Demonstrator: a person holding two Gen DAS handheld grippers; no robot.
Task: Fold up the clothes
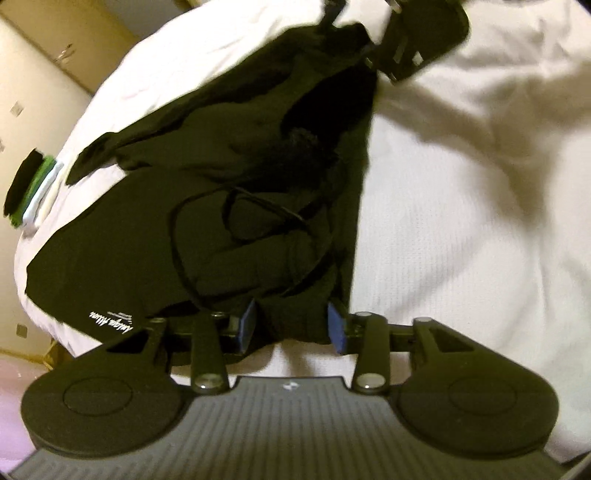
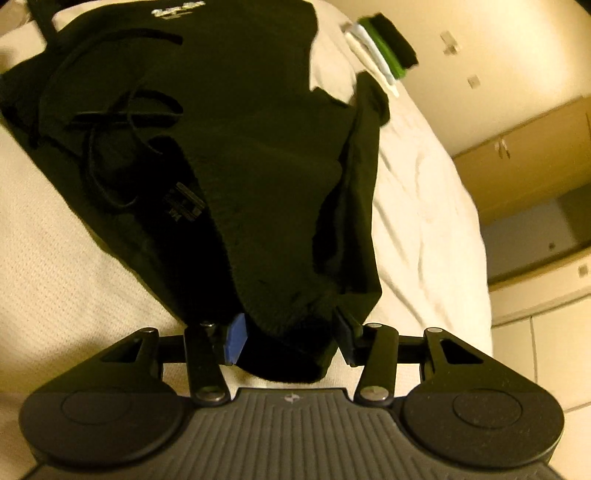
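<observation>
Both grippers gripping a black garment on the bed

The left gripper (image 1: 291, 326) and right gripper (image 2: 291, 334) each have their blue pads clamped on a bunched edge of the black garment (image 1: 207, 221), which lies rumpled across the white bed (image 1: 461, 221), drawstring looped loose on top. Folding looks barely begun: nothing squared yet. A small folded stack (image 1: 31, 188) sits near the bed's far edge.

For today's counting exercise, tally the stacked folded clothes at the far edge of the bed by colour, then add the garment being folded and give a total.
Black folded item: 1
Green folded item: 1
White or pale folded items: about 2, edges blurred
Black garment being folded: 1
Total: about 5
</observation>
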